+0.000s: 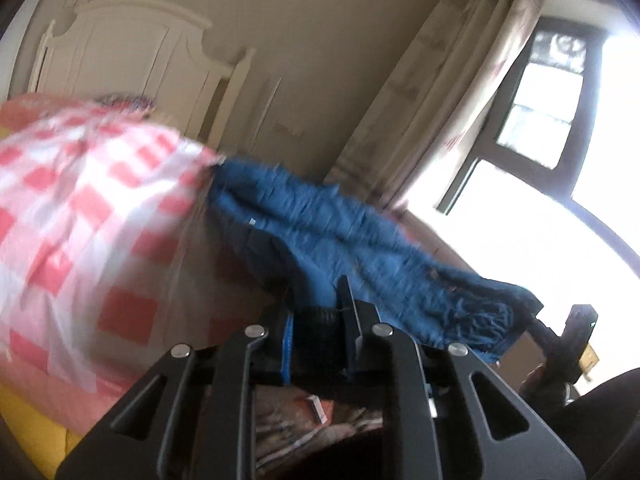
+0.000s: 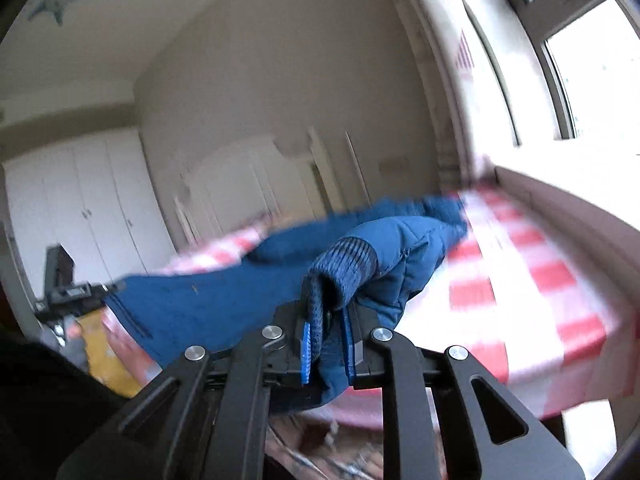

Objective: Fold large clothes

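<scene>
Left gripper [image 1: 320,320]: jaws nearly closed, pinching a dark ribbed cuff of the jacket [image 1: 320,216]. Blue, thick, quilted-looking jacket, lifted off the bed [image 1: 72,208] at its near edge, stretched between both grippers, far part draped over the red-and-white check cover. Frayed, fuzzy blue edge bunched near the right side of the left view; small white tag on the cloth. White headboard [image 1: 132,48] behind, curtain [image 1: 448,92] and window [image 1: 560,92] at right. Right gripper [image 2: 326,344]: jaws nearly closed, clamped on a blue ribbed knit cuff, sleeve running back to the jacket's body. Motion blur throughout.
</scene>
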Motion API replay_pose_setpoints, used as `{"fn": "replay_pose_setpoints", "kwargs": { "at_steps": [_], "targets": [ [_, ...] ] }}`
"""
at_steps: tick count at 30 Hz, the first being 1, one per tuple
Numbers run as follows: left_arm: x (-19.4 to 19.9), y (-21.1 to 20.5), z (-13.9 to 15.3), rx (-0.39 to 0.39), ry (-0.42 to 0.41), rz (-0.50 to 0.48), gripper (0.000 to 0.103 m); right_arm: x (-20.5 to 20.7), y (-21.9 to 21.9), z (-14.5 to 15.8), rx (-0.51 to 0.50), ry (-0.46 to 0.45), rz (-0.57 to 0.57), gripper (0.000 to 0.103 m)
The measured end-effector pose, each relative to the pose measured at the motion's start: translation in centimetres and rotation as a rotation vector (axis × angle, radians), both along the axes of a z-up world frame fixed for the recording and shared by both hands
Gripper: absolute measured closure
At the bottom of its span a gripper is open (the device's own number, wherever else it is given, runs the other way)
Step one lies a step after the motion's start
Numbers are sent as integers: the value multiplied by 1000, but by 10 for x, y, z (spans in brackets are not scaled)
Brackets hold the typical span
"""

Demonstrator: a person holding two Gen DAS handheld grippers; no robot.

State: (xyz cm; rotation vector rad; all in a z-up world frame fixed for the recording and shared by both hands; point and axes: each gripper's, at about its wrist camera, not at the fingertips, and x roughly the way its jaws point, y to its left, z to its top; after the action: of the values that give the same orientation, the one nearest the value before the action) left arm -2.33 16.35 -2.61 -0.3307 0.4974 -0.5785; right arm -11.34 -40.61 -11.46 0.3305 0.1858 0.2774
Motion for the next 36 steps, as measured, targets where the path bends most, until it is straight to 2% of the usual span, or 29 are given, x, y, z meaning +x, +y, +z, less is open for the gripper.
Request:
{"fn": "replay_pose_setpoints", "kwargs": {
  "at_steps": [5,9,12,14,16,18,22,24,26,28,30,31,32,33,36],
  "targets": [
    [-32,15,45,-83,-118,-9,85,-33,4,44,21,-145,63,87],
    [-54,45,83,-215,-211,-21,85,-62,9,86,-16,-280,88,87],
    [-61,60,108,-282,-274,-42,85,-61,8,109,-8,-343,112,87],
    [-57,61,124,-280,-308,-42,84,-48,8,120,-28,-346,107,87],
    [-39,52,134,-236,-325,-5,84,-20,9,125,-52,-304,93,87],
    [-12,41,140,-184,-321,47,84,22,3,121,-42,-213,73,87],
    [75,22,141,-122,-216,139,85,133,-9,83,-52,48,-3,87],
    [130,8,126,-41,-139,222,85,181,-16,54,-16,165,-51,87],
    [180,-3,99,11,-8,277,85,213,-21,33,-6,239,-113,87],
    [207,-9,76,49,66,294,85,238,-33,16,40,304,-171,87],
    [214,-10,63,111,72,340,75,259,-50,-1,84,387,-241,87],
    [215,-9,58,128,74,341,53,265,-59,-9,118,429,-248,86],
    [214,-6,54,129,78,328,25,272,-66,-19,161,478,-229,86],
    [214,-5,48,134,86,310,16,278,-70,-25,190,501,-198,86],
    [213,-5,27,198,117,293,10,276,-74,-21,189,526,-131,81]
  ]
}}
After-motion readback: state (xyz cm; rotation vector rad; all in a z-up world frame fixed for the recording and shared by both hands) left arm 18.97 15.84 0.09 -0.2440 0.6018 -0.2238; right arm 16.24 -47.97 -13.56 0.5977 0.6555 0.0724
